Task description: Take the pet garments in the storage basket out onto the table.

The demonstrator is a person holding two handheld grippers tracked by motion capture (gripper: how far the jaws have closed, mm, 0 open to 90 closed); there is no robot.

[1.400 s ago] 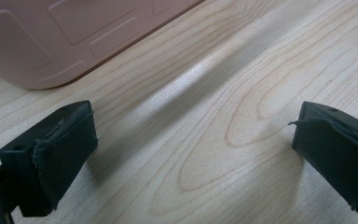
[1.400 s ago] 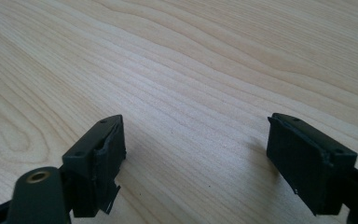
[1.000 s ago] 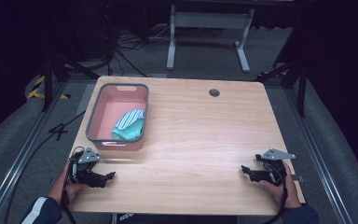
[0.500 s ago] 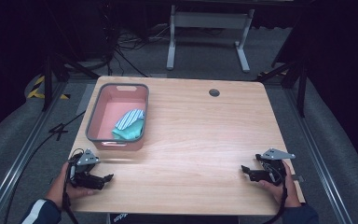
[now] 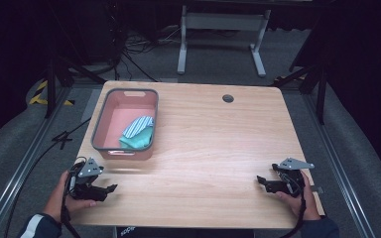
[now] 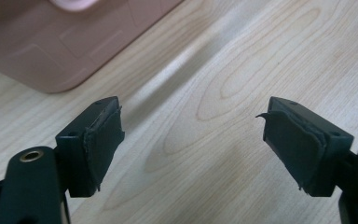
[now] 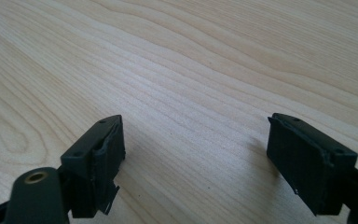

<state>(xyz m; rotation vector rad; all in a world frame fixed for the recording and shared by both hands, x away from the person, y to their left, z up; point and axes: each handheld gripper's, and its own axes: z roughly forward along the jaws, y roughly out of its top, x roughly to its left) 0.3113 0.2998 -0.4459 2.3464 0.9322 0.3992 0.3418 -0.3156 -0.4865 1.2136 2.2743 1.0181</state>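
A pale wooden table (image 5: 213, 148) spreads before me. At its far left sits a pink bin (image 5: 104, 119) holding striped and teal cloths (image 5: 138, 133). My left gripper (image 5: 110, 189) and right gripper (image 5: 259, 180) rest near me, jaws wide, empty. Nothing's started, I judge; next, reach into the bin.

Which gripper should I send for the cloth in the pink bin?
Left, probably. The left gripper sits just below the pink bin holding the cloth, jaws open; the right gripper is across the table.
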